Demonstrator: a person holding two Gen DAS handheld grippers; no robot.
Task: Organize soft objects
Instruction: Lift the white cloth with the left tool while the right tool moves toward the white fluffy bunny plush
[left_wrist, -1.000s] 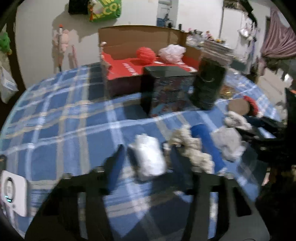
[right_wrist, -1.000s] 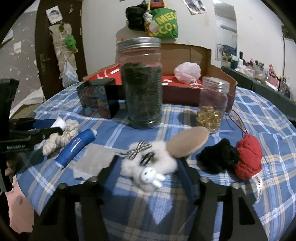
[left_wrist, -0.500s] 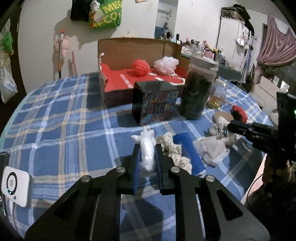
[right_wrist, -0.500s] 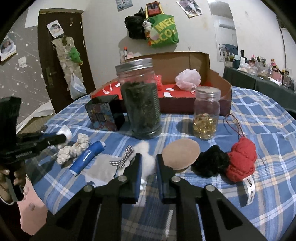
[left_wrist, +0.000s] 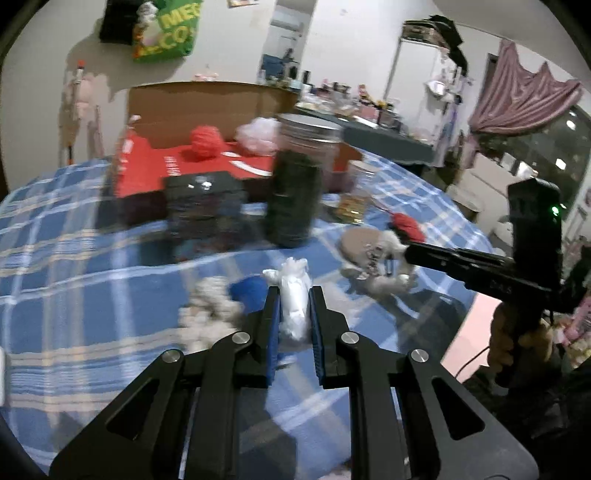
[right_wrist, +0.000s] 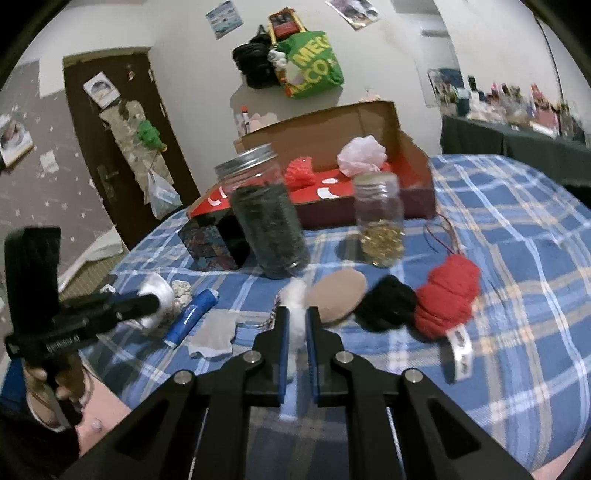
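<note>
Fingers, left: left gripper (left_wrist: 293, 308) clamped on white crumpled wad (left_wrist: 293, 314), blue pads pressed to both its sides.
Fingers, right: right gripper (right_wrist: 294, 326) clamped on white fluffy plush (right_wrist: 295, 317), which is squeezed thin between the pads.
Wad vs fingers: sits upright in the gap, top sticking out past the tips, bottom hanging below the pads; looks clear of the cloth.
Plush vs fingers: fills the gap, tuft above the tips; lower end blurred, so lift-off from the cloth is probably there but can't confirm.
Step in hand: carry both soft items to the open cardboard box (right_wrist: 369, 122) at the back of the counter (right_wrist: 517, 240).
Box contents: red yarn ball (left_wrist: 205, 140) and pink pouf (left_wrist: 258, 134) already on the red liner.
How to do it well: keep both grips firm, since soft stuff slips; raise enough to clear the dark-filled jar (right_wrist: 267, 225), the small jar (right_wrist: 380, 221) and the dark patterned cube (left_wrist: 205, 208) standing between hands and box.
Path: go over or around the jars, release low over the liner.
Left on cloth: blue tube (right_wrist: 192, 317), knotted cream piece (left_wrist: 210, 310), tan pad (right_wrist: 338, 295), black and red knit (right_wrist: 447, 295).
</note>
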